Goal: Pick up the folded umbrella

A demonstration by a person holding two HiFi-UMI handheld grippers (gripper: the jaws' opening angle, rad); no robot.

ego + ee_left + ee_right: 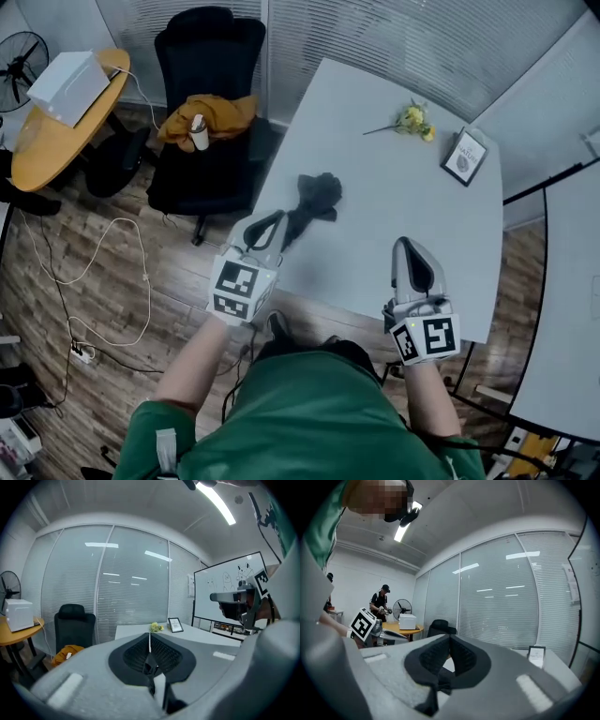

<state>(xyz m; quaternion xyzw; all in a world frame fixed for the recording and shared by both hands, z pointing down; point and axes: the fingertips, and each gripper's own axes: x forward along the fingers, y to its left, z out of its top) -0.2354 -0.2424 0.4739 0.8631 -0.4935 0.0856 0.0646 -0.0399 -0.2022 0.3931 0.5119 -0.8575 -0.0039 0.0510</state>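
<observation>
Left tool [270, 228] and right tool [413, 255], jaws together, empty, near the umbrella [314, 199].
Risk: unopened, the left tool likely shoves the umbrella across the table [394, 187], no grip.

A black folded fabric umbrella [314, 199] lies on the white counter [384, 150], near its left edge. The left gripper [274, 221] points its fingers just beside the umbrella's near end. The right gripper [406, 246] is over the counter's near edge, well apart from it. A small bunch of yellow flowers [413, 119] and a black-framed card [464, 157] lie at the far side.
</observation>
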